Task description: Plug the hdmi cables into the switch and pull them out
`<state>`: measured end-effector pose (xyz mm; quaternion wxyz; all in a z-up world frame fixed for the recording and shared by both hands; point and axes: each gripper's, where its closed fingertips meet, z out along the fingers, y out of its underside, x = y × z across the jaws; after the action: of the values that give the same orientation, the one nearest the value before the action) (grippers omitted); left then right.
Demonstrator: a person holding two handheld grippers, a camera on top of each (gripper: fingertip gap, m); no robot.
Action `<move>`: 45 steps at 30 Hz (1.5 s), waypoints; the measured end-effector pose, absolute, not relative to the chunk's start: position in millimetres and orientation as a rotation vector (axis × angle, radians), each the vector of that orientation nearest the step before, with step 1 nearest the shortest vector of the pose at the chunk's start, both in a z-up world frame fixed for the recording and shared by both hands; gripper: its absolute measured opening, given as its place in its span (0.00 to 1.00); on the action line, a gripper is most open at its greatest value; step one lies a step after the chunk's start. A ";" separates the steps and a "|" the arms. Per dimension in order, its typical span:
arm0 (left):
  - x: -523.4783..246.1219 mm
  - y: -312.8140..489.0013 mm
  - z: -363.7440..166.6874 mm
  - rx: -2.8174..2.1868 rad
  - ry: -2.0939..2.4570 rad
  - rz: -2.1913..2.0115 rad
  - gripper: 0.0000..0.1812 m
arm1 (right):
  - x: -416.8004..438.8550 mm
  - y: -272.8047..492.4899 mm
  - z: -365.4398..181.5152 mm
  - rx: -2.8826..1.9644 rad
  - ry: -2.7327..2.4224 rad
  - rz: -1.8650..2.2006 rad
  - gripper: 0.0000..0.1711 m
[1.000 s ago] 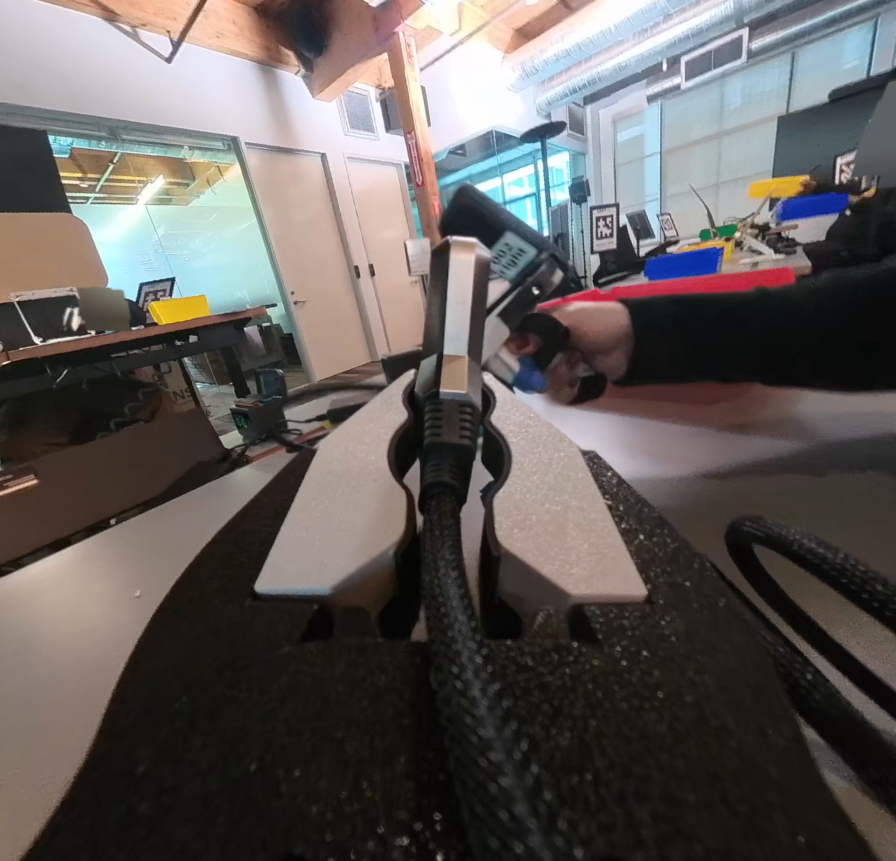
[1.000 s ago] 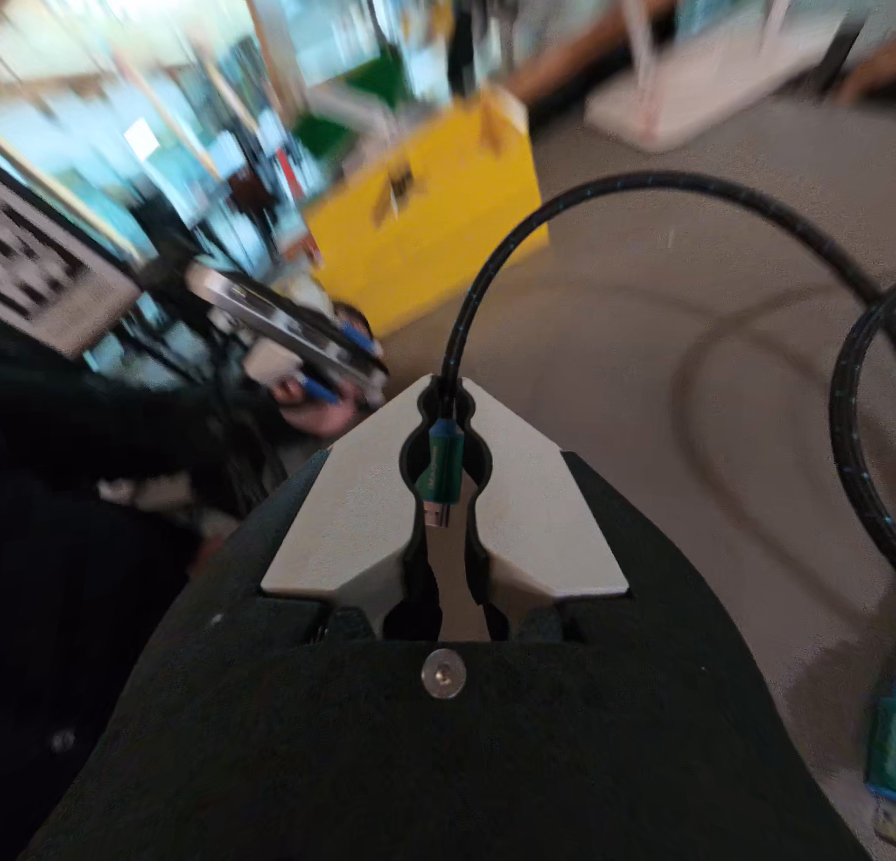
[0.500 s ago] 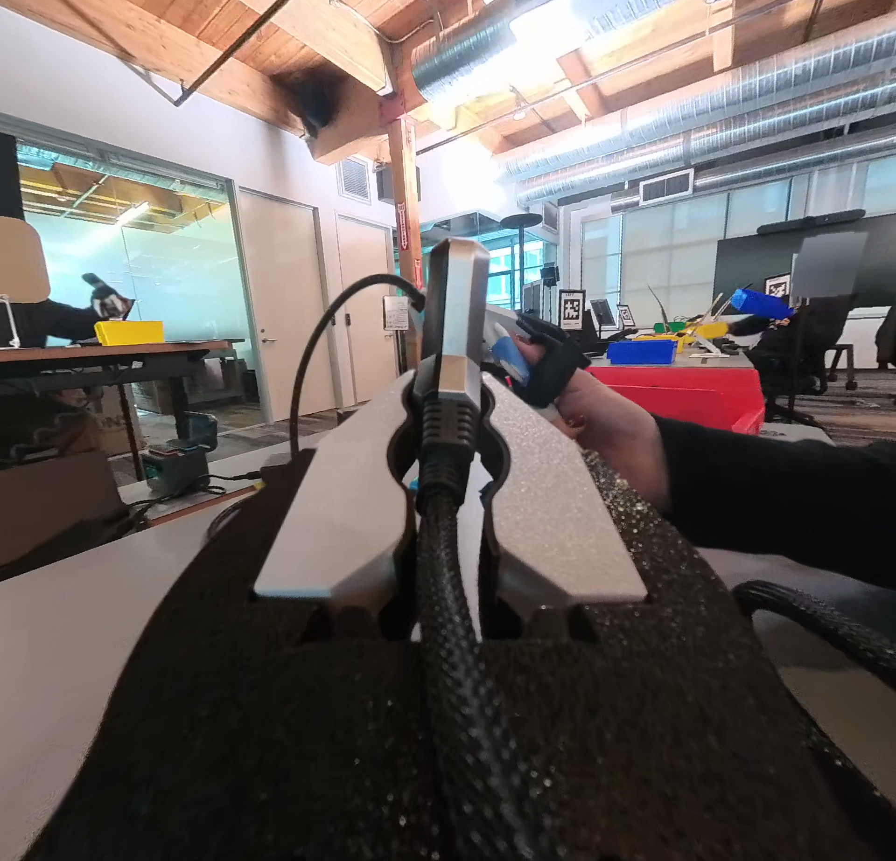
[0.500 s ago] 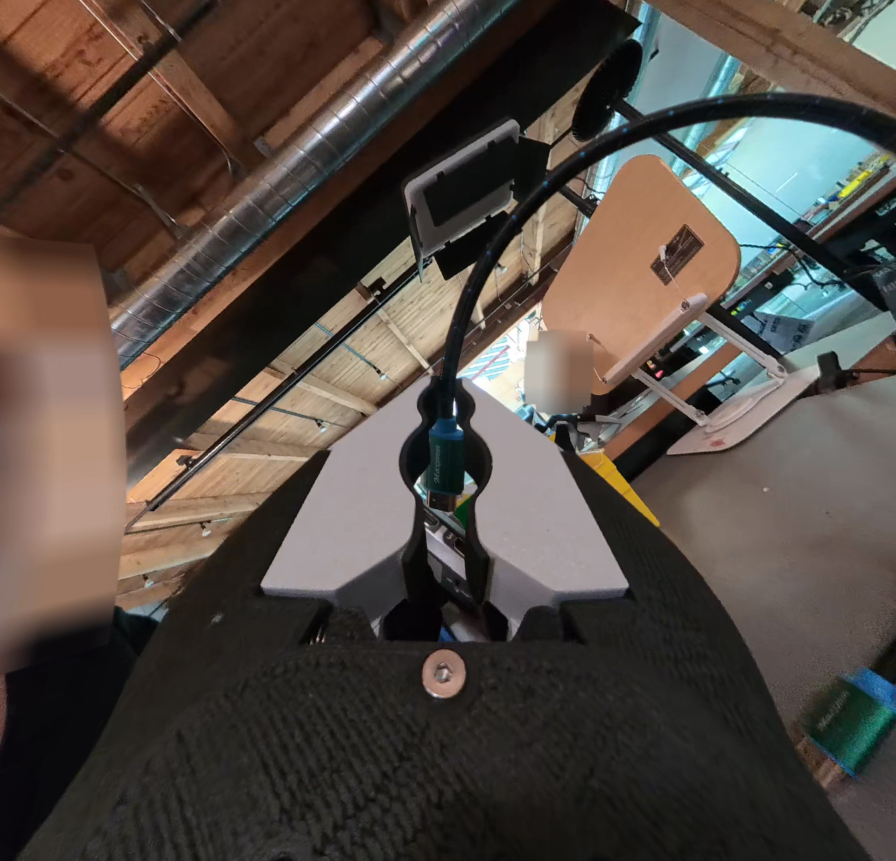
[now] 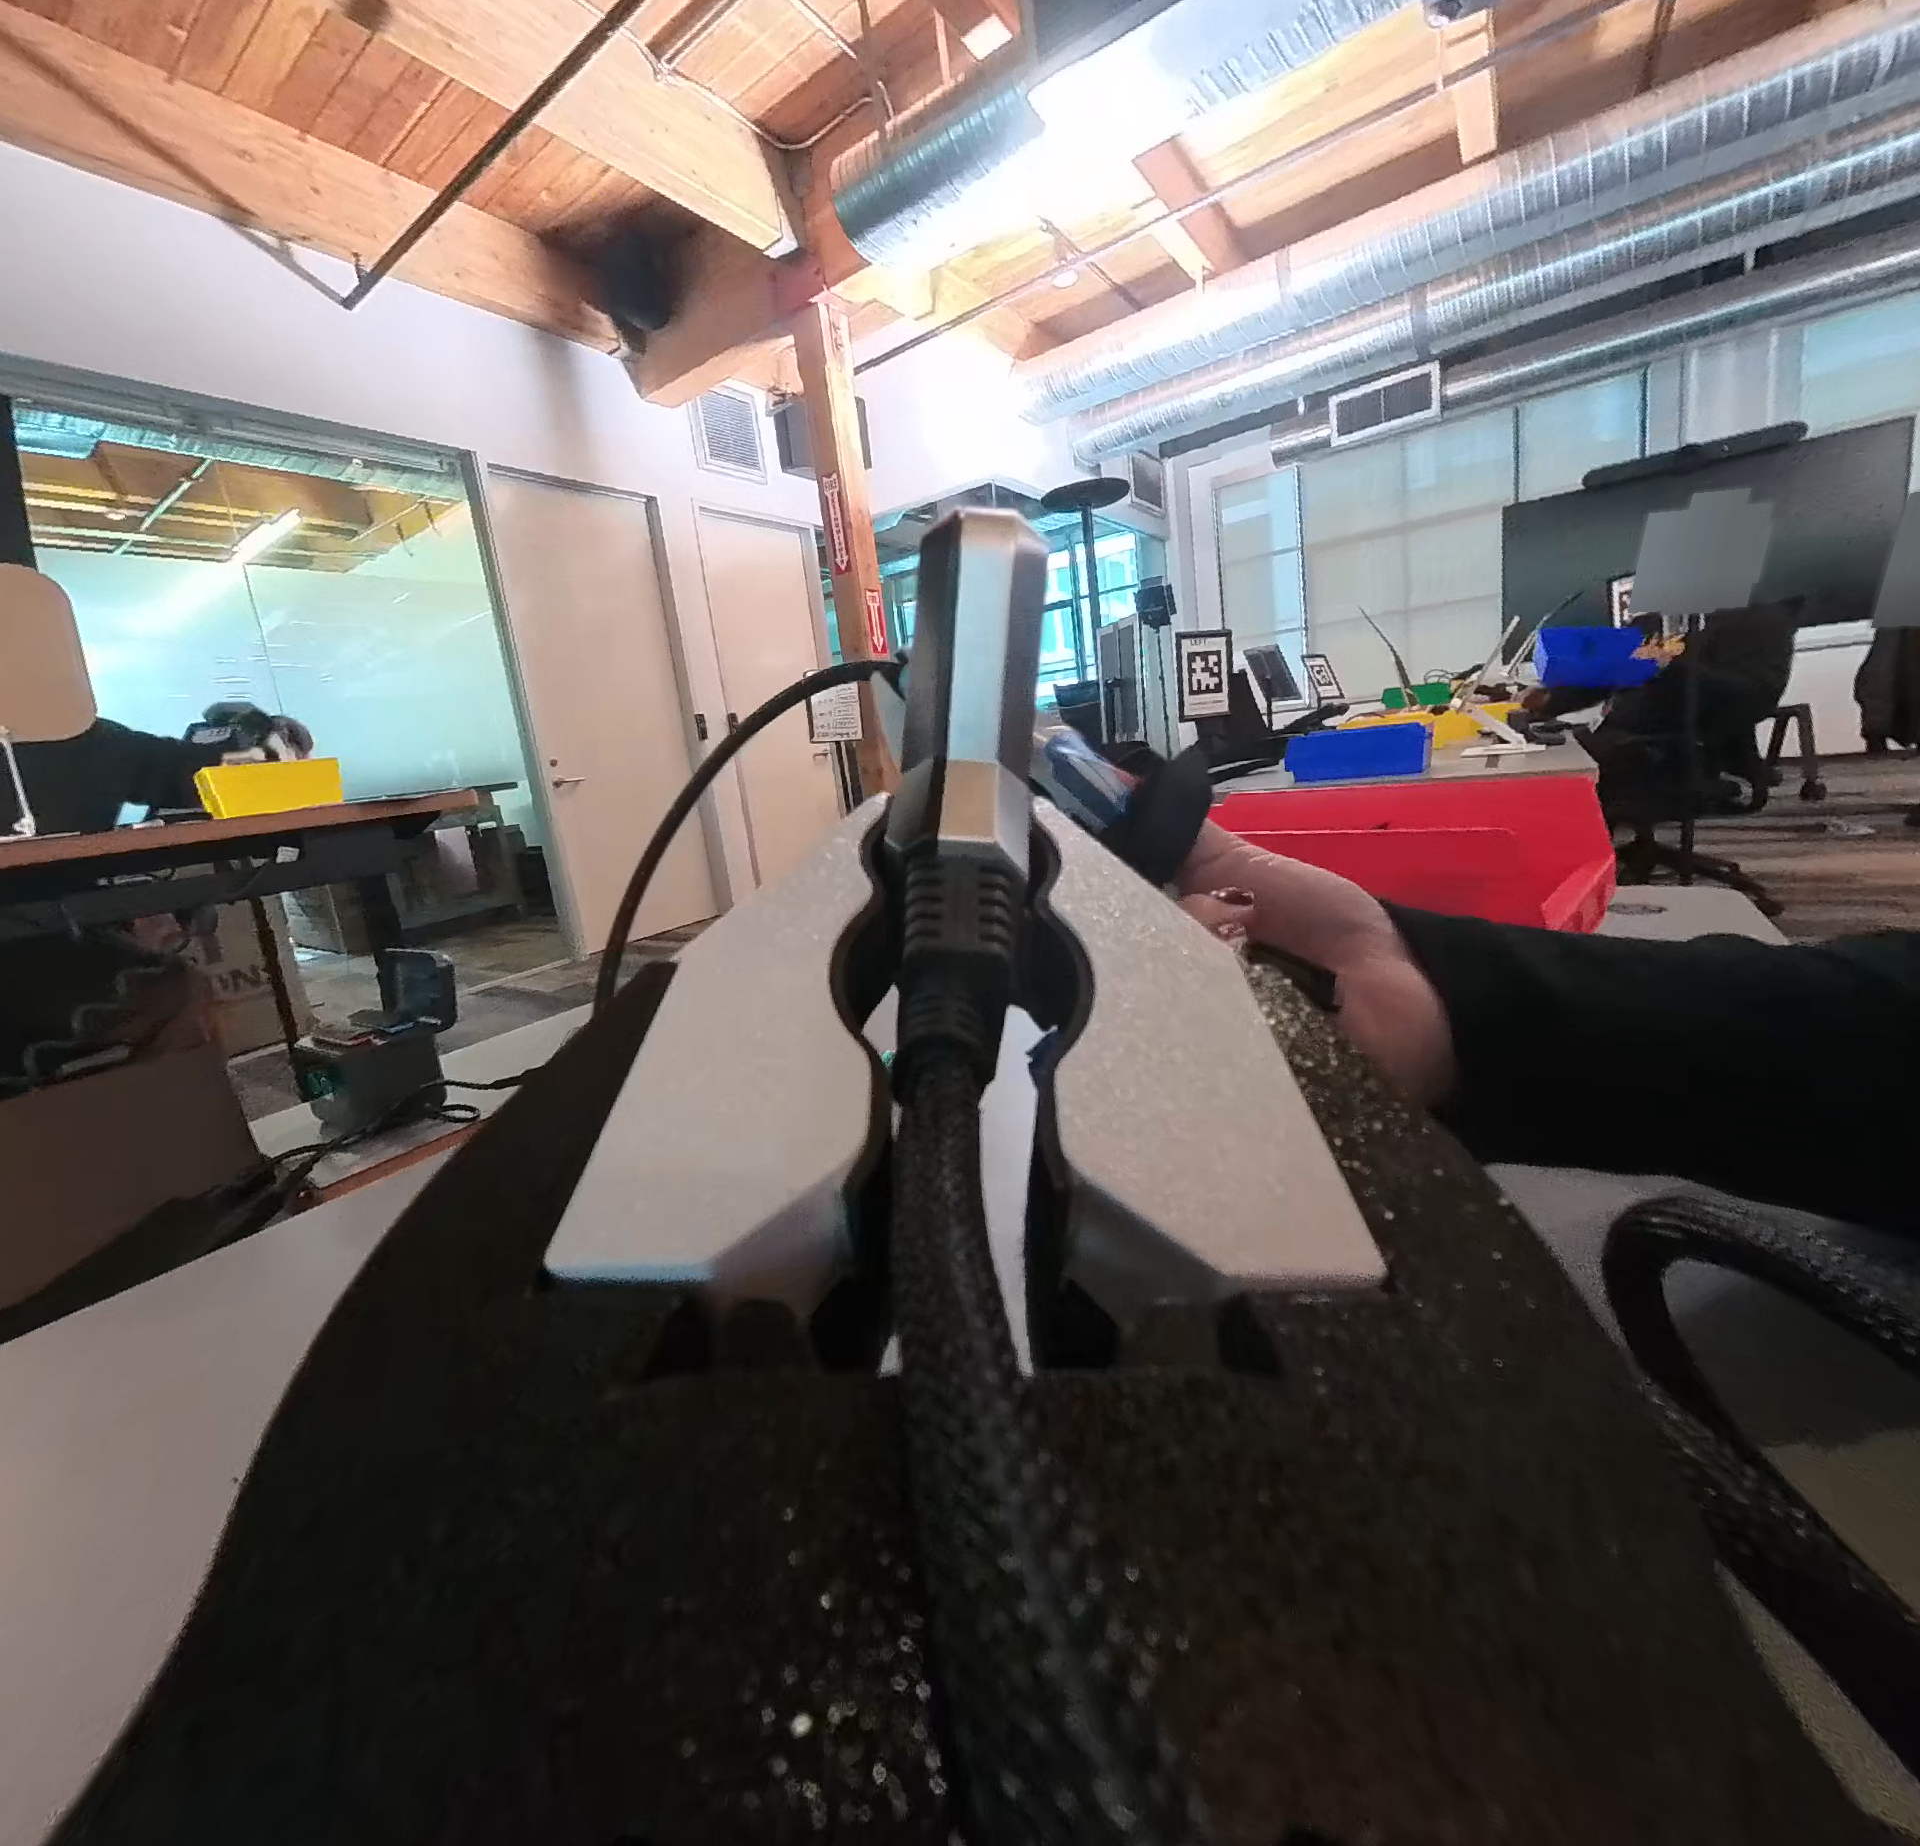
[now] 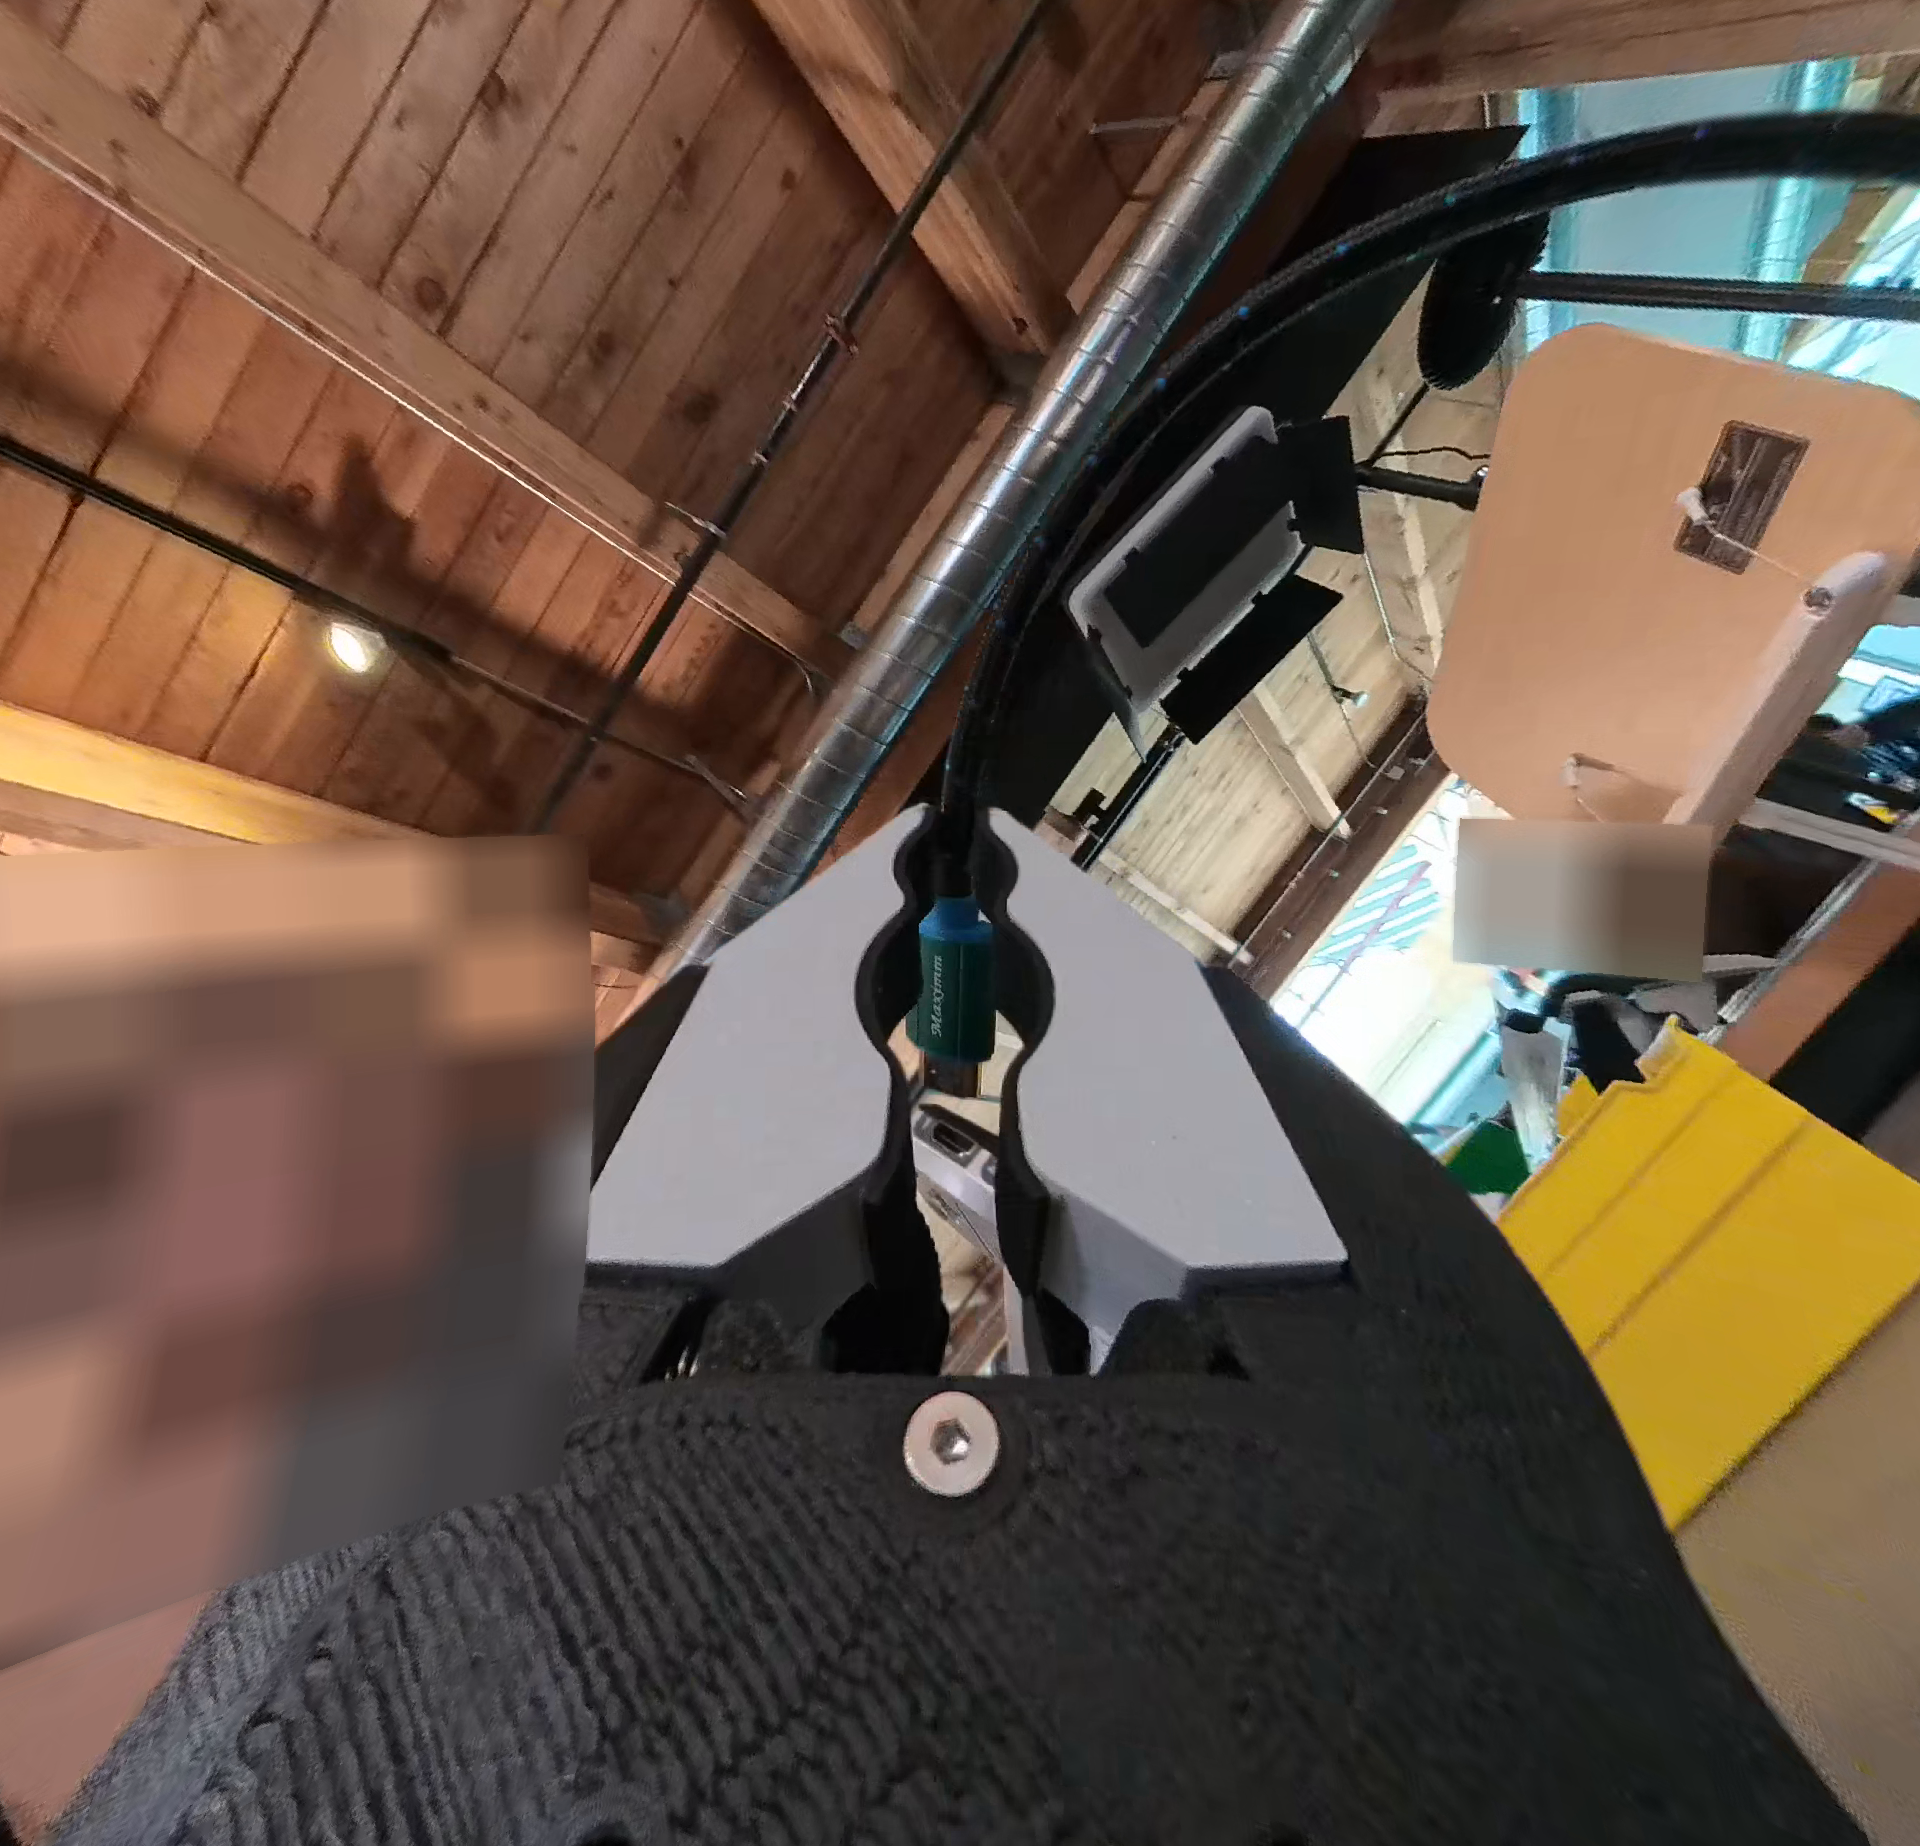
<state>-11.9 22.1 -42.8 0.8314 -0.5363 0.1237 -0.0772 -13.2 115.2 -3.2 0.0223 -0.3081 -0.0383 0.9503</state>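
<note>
Left gripper (image 5: 961, 897) raised over pale counter (image 5: 135, 1401), jaws pinching ribbed black strain relief of thick braided cable (image 5: 951, 1225). Silver switch (image 5: 971, 653) standing upright beyond the fingertips, narrow edge toward camera, thick cable running into its lower end. Loop of the same kind of braided cable (image 5: 1766, 1401) lying on counter at lower right. Thin black cable (image 5: 686, 820) arching from left side up toward the switch. Hand (image 5: 1309, 955) in black sleeve just right of the switch, gripping handle of the other tool; blue and black parts visible near the knuckles. Right gripper (image 6: 956, 975) tilted steeply upward toward wooden ceiling (image 6: 416, 342), jaws pressed on teal connector (image 6: 951, 1001) of thin braided cable (image 6: 1091, 508); metal tip of connector pointing back toward camera. Silver edge with small port (image 6: 951, 1136) visible through the gap just below that tip, close but apart; cannot tell alignment. Cable curving up and over to the right. Yellow bin (image 6: 1683, 1256) at right edge; metal duct (image 6: 1039, 466) crossing ceiling diagonally.
</note>
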 end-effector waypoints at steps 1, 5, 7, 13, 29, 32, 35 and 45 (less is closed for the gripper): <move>-10.8 22.4 -43.2 -1.140 0.268 -0.160 0.11 | -12.9 115.1 -3.1 -0.950 -0.118 2.946 0.02; -11.6 21.1 -39.5 -1.126 0.262 -0.157 0.11 | -10.8 114.6 0.2 -0.936 -0.131 2.907 0.02; -11.6 18.5 -31.5 -1.100 0.256 -0.157 0.10 | -9.4 109.6 8.3 -0.930 -0.172 2.833 0.02; -9.7 2.1 21.3 -0.936 0.222 -0.157 0.11 | 6.1 88.0 66.5 -0.832 -0.283 2.486 0.02; 14.2 -28.6 91.4 -0.703 0.310 -0.070 0.11 | 18.4 47.6 115.4 -0.751 -0.330 2.394 0.02; 11.3 -28.2 90.5 -0.706 0.304 -0.059 0.11 | 15.8 46.9 113.3 -0.762 -0.324 2.413 0.02; 7.6 -26.9 89.7 -0.715 0.299 -0.043 0.11 | 14.6 45.8 113.1 -0.768 -0.328 2.416 0.02; 4.4 -26.0 88.4 -0.720 0.298 -0.031 0.11 | 11.2 43.5 114.5 -0.769 -0.347 2.385 0.02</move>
<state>4.4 -26.0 88.4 0.9250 -0.3508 0.1451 -0.0149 11.2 43.5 114.5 0.3011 -0.2897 -0.1306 0.8991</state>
